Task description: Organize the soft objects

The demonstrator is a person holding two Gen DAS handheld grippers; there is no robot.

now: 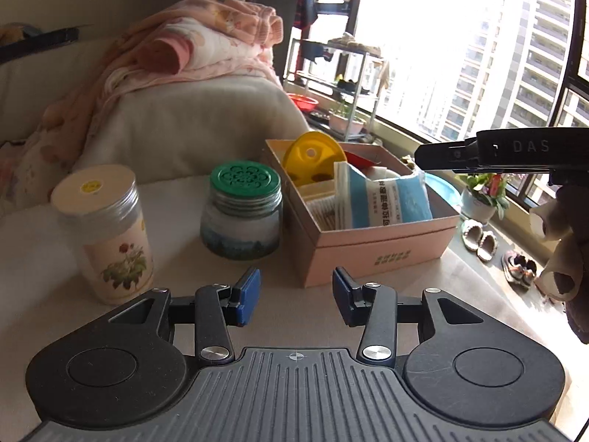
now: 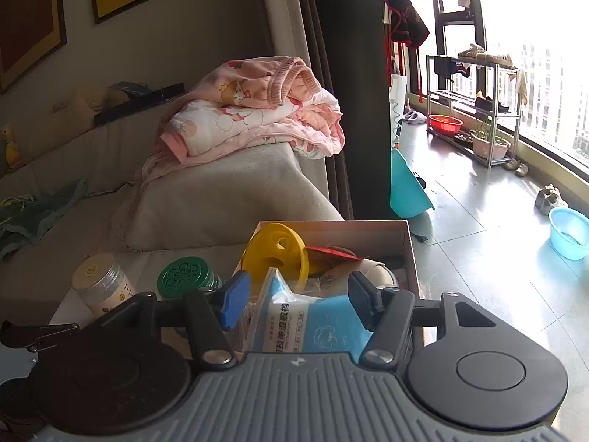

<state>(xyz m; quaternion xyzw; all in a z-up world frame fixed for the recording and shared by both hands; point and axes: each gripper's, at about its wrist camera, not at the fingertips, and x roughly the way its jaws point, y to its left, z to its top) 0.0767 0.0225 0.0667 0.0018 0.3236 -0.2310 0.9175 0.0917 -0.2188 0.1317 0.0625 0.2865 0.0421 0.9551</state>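
Note:
A pink cardboard box [image 1: 383, 246] stands on the beige table [image 1: 279, 287]. In it stands a blue-and-white soft cotton pack [image 1: 390, 199], with a yellow plastic disc [image 1: 313, 158] behind it. My left gripper [image 1: 296, 296] is open and empty, low over the table just in front of the box. My right gripper [image 2: 296, 304] is open above the box [image 2: 411, 254], its fingers on either side of the top of the cotton pack [image 2: 320, 328], not closed on it. The right gripper's body also shows at the right edge of the left wrist view [image 1: 515, 151].
A green-lidded glass jar [image 1: 243, 210] and a tall flowered canister [image 1: 106, 235] stand left of the box. Pink folded blankets [image 2: 257, 118] lie on the sofa arm behind. Right of the table are floor, a blue basin [image 2: 568, 234], shoes and a metal rack [image 2: 475, 110].

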